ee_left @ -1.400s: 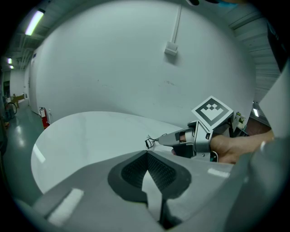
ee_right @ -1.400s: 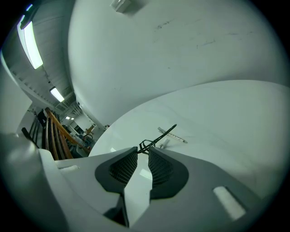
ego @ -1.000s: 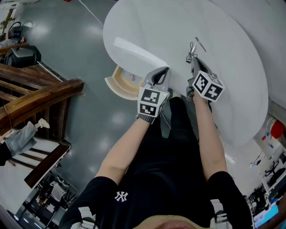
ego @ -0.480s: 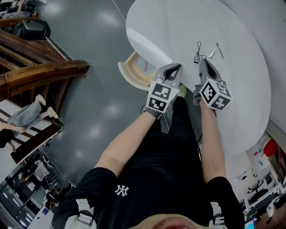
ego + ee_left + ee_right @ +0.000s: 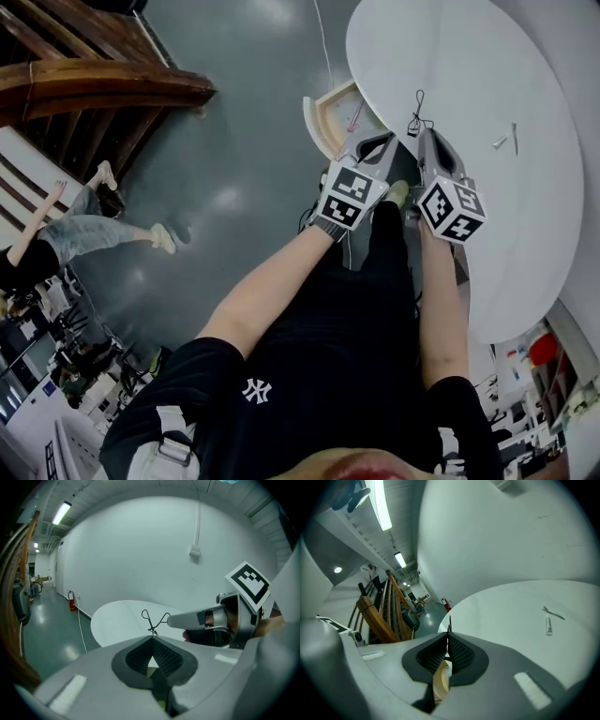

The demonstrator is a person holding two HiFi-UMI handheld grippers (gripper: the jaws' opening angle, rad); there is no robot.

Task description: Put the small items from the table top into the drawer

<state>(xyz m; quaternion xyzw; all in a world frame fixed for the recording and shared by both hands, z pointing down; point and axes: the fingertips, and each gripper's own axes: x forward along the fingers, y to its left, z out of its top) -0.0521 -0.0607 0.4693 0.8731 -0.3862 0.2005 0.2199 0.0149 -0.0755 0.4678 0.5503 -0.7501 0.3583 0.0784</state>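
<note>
Right gripper [image 5: 448, 637]: jaws pinched on one black wire item [image 5: 415, 114]; only a thin stem shows at the tips, its loops over the tabletop [image 5: 487, 75] edge
Left gripper [image 5: 152, 641]: jaws together, empty
Tabletop, white, round: one small tube [image 5: 548, 626], one metal pin [image 5: 553, 612], well apart from both grippers
Drawer [image 5: 323, 117]: one, curved, wood-lined, open; contents partly hidden

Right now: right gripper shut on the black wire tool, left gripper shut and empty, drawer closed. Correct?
No: the drawer is open, pulled out beside the table edge; the head view shows it. The rest holds: right gripper shut on the black wire tool, left gripper shut and empty.
</note>
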